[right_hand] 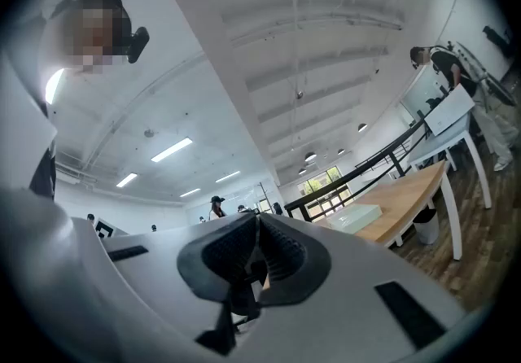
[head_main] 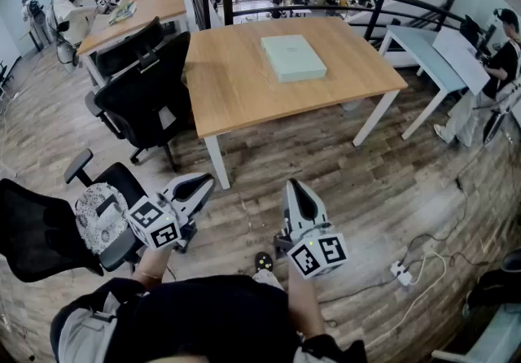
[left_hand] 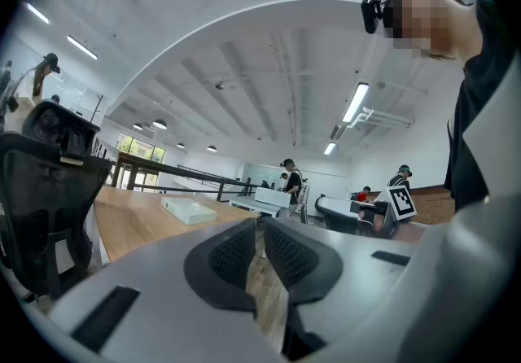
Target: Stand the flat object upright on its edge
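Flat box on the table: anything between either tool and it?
Nothing visible. The flat box lies alone on the table. The left tool and right tool, shut and empty, are over open floor short of the table's near edge. Black chairs stand off to the left.

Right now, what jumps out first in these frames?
A pale green flat box lies flat, alone, on the wooden table ahead. Nearer, the left tool and right tool are both shut and empty, held over the floor short of the table. Black office chairs stand at its left side.
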{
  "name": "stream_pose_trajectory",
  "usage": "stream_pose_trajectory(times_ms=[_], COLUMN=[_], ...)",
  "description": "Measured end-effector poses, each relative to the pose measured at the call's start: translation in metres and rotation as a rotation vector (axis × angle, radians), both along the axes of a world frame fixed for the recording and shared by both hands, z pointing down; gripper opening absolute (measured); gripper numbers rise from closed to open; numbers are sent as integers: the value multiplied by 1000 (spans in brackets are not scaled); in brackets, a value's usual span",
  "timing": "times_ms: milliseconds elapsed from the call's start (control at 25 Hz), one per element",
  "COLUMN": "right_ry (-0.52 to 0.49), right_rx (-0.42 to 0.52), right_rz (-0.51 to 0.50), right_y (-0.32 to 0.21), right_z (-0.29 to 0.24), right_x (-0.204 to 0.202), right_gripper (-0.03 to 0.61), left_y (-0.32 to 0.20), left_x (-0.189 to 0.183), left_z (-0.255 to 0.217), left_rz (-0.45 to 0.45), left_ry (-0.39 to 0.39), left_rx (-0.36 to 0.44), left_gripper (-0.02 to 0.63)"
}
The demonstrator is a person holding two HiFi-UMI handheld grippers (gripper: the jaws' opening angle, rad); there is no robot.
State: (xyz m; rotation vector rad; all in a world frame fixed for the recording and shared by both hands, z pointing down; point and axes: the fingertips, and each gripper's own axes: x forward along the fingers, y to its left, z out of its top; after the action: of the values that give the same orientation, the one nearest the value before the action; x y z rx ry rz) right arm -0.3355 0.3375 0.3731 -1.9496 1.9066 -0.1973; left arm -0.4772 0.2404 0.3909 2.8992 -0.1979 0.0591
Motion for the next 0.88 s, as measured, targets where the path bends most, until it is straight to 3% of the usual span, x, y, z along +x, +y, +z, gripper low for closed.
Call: stream_pose_trajectory(times_ms=[600,880], right_ry=[-1,-19], right_rx=[2,21], right_rz=[-1,-47], right_y=[3,-2], right_z=[6,4], right_x=[61,91], right_gripper=[31,31], left_y=[3,1], left_x=[67,94], left_z=[9,4], left_rz=[32,-4], left_ry=[-14,-23], left_rx=[-6,9], left_gripper=[44,44])
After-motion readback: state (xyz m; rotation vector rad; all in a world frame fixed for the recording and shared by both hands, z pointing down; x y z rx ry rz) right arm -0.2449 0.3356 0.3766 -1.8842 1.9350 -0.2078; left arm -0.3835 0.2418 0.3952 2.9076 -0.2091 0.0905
